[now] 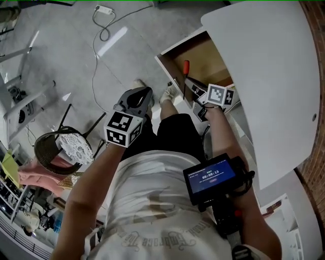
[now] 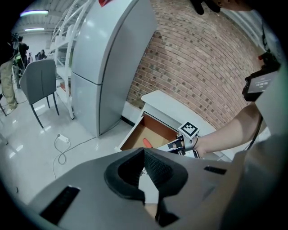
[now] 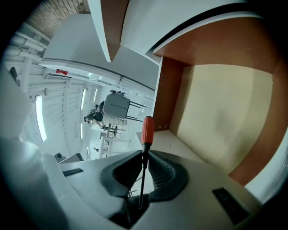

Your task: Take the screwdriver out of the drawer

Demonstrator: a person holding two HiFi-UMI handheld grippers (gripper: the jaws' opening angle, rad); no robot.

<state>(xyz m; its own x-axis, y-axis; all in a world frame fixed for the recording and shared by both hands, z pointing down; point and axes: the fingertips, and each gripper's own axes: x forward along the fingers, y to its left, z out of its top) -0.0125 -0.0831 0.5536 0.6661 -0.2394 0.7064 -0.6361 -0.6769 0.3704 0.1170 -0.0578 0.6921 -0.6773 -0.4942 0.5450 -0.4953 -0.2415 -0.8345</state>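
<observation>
Only semi-legible text: small screen (image 1: 212,176) by the person's rt forearm, head view, w/ white digits on blue, approx. "00:00:13"; line above it too blurred to read. Shirt (image 1: 152,238) has ornate lettering, upside down, illegible. Red label (image 2: 104,2) atop fridge (image 2: 112,63), left gripper view: unreadable.

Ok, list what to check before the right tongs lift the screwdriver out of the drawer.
1. Right tongs shut on the orange-handled metal screwdriver: ok, the pads pinch its thin shaft.
2. Grip firm enough not to slip: cannot tell; the hold is on the bare shaft, not the handle.
3. White-fronted wooden drawer pulled open: ok.
4. Screwdriver already off the drawer's floor: cannot tell.
5. Left tongs out of the way: ok, shut, empty, held apart from the drawer.
</observation>
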